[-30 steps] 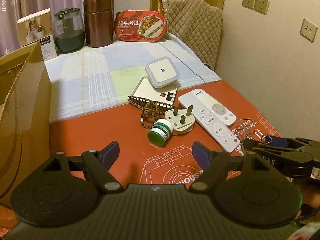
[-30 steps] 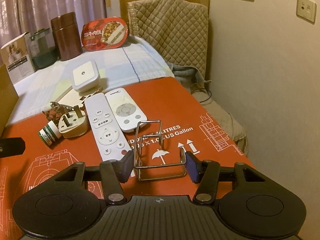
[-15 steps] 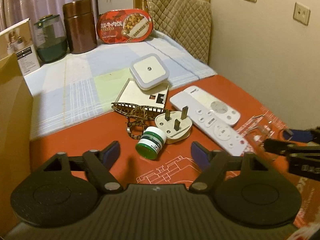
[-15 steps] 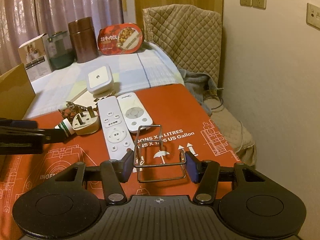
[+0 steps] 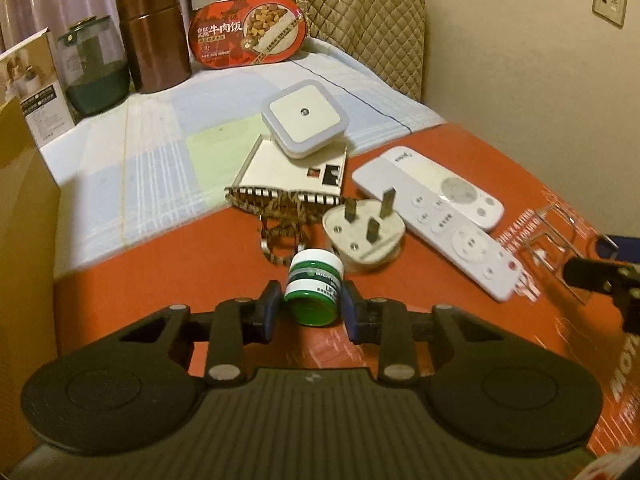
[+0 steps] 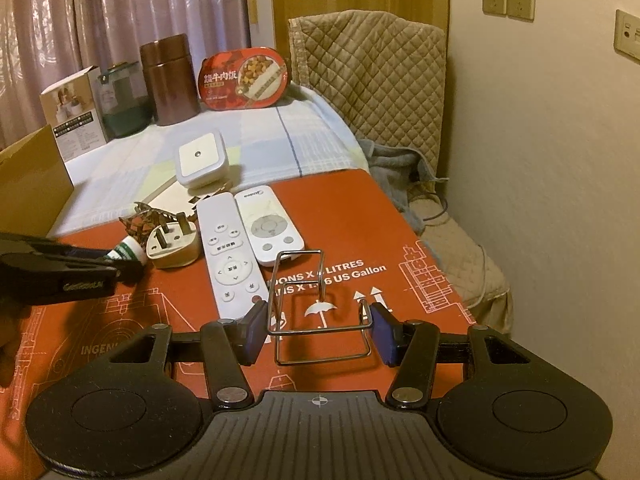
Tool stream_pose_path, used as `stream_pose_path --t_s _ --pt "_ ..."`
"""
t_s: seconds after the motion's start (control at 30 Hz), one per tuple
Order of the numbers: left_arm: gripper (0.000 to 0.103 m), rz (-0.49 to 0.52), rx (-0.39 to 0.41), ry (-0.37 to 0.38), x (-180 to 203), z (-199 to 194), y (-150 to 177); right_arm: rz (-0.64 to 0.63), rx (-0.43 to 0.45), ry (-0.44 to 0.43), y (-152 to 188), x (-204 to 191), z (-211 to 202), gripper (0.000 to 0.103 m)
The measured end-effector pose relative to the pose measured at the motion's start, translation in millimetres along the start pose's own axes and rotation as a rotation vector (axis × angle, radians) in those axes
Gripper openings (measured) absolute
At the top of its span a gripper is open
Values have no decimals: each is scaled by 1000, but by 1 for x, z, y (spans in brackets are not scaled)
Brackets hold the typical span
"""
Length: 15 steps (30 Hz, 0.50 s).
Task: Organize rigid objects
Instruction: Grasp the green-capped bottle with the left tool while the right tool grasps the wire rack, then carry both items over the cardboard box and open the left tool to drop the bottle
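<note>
A small green-and-white jar (image 5: pixel 314 293) lies on its side on the red mat. My left gripper (image 5: pixel 308 310) has closed in around it, pads touching or nearly touching its sides. A white plug (image 5: pixel 365 236), two white remotes (image 5: pixel 444 216), a patterned hair clip (image 5: pixel 280 216) and a square white night light (image 5: pixel 305 118) on a card lie behind it. My right gripper (image 6: pixel 318 334) holds a wire rack (image 6: pixel 316 312) between its pads, resting on the mat. The left gripper also shows at the left of the right wrist view (image 6: pixel 60 272).
A cardboard box wall (image 5: pixel 24 240) stands at the left. At the back stand a white carton (image 5: pixel 30 84), a glass jar (image 5: pixel 94 70), a brown canister (image 5: pixel 154 36) and a red food box (image 5: pixel 248 30). A quilted chair back (image 5: pixel 360 12) and the wall are on the right.
My left gripper has moved forward to the small jar and narrowed its jaws around it. My right gripper has stayed on the wire rack.
</note>
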<state>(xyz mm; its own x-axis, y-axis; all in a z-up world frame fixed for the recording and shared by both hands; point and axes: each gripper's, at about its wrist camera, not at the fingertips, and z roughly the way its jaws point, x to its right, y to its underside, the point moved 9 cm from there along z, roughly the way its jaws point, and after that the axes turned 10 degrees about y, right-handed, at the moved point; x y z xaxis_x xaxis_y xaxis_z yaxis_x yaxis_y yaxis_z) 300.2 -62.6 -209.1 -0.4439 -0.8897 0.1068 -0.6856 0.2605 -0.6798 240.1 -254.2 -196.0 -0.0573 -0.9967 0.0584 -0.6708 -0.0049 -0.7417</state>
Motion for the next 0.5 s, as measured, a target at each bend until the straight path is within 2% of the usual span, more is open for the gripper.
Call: stream_pose_path --t_s 0.3,0.5 --pt "26 -10 -9 9 11 -45 20 -9 13 -20 -4 -3 -18 51" --pt "26 -38 46 1 16 -86 13 -13 46 -40 -16 -8 -44 51"
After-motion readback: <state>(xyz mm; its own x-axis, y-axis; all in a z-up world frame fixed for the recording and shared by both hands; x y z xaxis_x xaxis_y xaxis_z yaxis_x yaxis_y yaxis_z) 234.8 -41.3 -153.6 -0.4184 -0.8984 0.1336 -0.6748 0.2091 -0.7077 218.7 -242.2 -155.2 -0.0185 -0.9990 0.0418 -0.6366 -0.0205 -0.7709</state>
